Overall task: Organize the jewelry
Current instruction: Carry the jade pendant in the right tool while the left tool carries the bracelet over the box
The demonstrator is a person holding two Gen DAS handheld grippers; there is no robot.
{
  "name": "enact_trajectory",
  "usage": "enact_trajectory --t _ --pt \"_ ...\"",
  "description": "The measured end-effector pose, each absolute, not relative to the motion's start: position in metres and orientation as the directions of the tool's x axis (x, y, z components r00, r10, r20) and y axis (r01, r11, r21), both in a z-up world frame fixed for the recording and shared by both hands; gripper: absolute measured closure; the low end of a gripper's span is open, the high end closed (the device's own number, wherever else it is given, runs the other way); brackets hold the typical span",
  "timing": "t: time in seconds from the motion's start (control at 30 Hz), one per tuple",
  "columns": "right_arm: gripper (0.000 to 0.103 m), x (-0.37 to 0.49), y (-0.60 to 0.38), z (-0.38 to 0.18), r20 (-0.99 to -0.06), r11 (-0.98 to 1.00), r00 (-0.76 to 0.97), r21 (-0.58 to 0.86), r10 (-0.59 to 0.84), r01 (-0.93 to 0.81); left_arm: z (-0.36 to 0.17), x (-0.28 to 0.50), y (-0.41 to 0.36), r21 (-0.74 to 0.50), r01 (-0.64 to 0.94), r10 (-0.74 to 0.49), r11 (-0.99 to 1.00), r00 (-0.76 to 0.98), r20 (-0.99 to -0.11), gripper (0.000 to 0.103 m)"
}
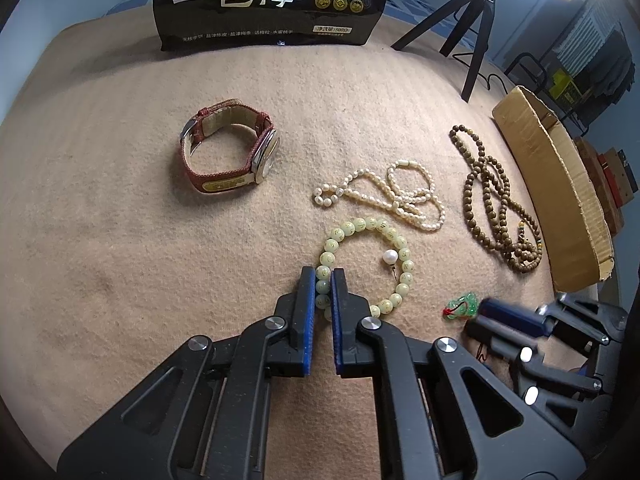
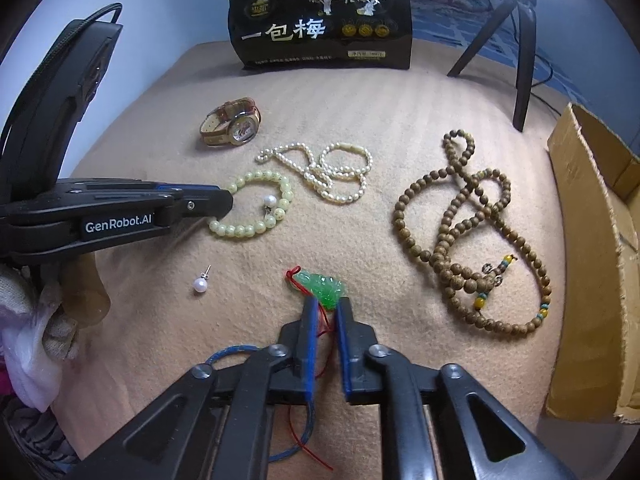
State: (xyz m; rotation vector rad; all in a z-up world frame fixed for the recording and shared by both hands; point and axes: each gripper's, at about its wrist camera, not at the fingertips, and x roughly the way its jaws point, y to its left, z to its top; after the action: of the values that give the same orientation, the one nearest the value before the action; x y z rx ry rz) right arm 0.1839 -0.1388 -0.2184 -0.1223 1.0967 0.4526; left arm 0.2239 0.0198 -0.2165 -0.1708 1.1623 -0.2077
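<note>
My left gripper (image 1: 323, 276) is shut on the pale green bead bracelet (image 1: 372, 240), which lies on the tan blanket; it also shows in the right wrist view (image 2: 256, 204). A pearl earring (image 1: 390, 258) lies inside the bracelet loop. My right gripper (image 2: 325, 304) is closed around the red cord just below the green jade pendant (image 2: 322, 286), which also shows in the left wrist view (image 1: 464, 305). A second pearl earring (image 2: 200, 284) lies loose at the left. A red-strapped watch (image 1: 232, 152), a pearl necklace (image 1: 396, 196) and a brown wooden bead strand (image 1: 496, 200) lie beyond.
An open cardboard box (image 1: 560, 184) stands at the right edge. A black snack bag (image 1: 268, 4) stands at the back. A black tripod (image 1: 468, 28) stands at the back right. A blue cord loop (image 2: 240, 350) lies under my right gripper.
</note>
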Motion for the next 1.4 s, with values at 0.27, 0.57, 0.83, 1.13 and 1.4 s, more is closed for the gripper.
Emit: enact_trajectory --t 0.27,0.57,0.83,1.13,1.4 --pt "0.058 0.19 -0.123 -0.225 -0.88 0.895 0.389 0.083 0.272 -0.439 -0.218 0.225 0.02 -0.242 0.075 -0.252 0.967 0.383 -0.889 0.098" --pt "0.074 0.185 -0.125 -0.217 -0.863 0.897 0.429 0.061 0.268 -0.438 -0.213 0.225 0.022 -0.253 0.076 -0.262 0.965 0.398 -0.879 0.098" --pt "0.074 0.178 -0.137 -0.186 -0.828 0.906 0.483 0.068 0.285 -0.418 -0.189 0.216 0.023 -0.298 0.085 -0.304 0.951 0.434 -0.848 0.098" --pt "0.074 0.168 -0.156 -0.148 -0.787 0.913 0.536 0.083 0.306 -0.399 -0.153 0.203 0.017 -0.356 0.105 -0.361 0.929 0.476 -0.802 0.098" --pt "0.074 0.158 -0.175 -0.117 -0.748 0.922 0.588 0.078 0.306 -0.38 -0.125 0.194 0.01 -0.401 0.124 -0.405 0.908 0.503 -0.763 0.098"
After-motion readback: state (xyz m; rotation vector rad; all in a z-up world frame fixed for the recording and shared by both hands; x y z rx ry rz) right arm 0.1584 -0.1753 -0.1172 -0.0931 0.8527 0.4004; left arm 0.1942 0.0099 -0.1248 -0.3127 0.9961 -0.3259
